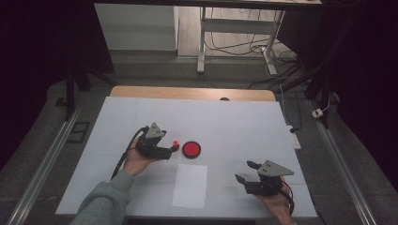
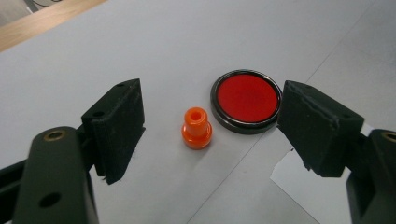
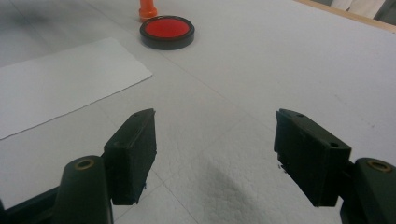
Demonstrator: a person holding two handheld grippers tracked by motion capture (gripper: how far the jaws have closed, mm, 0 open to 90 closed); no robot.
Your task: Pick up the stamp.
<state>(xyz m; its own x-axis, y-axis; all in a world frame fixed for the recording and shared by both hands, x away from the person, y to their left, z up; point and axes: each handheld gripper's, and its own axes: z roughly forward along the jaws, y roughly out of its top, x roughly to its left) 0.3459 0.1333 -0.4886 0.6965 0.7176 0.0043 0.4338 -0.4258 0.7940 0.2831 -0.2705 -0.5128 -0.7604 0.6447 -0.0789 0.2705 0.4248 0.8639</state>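
Stamp [image 2: 196, 127], small and orange, stands upright on the bench [image 1: 234, 122], near its middle, just left of the ink pad [image 2: 246, 100] as seen from the person's side. Whether the two touch cannot be told from the high view; the left gripper view shows a narrow gap between them.

Ink pad: round, red inside a dark rim, lid off, lying flat on the bench.

Left gripper [image 1: 172, 149]: held in the person's left hand [image 1: 136, 161], low over the bench, pointing toward the stamp. Its jaws are spread wide. In the left gripper view the stamp sits between the jaws, apart from both; the far jaw stands just beside the pad's rim.

Right gripper [image 1: 246, 171]: held in the right hand [image 1: 277, 204] at the near right of the bench, well apart from stamp and pad. Its jaws are spread, with nothing but bare bench between them.

Paper [image 1: 190, 185]: one white sheet lies flat on the near side of the bench, between the two hands, just short of the pad.
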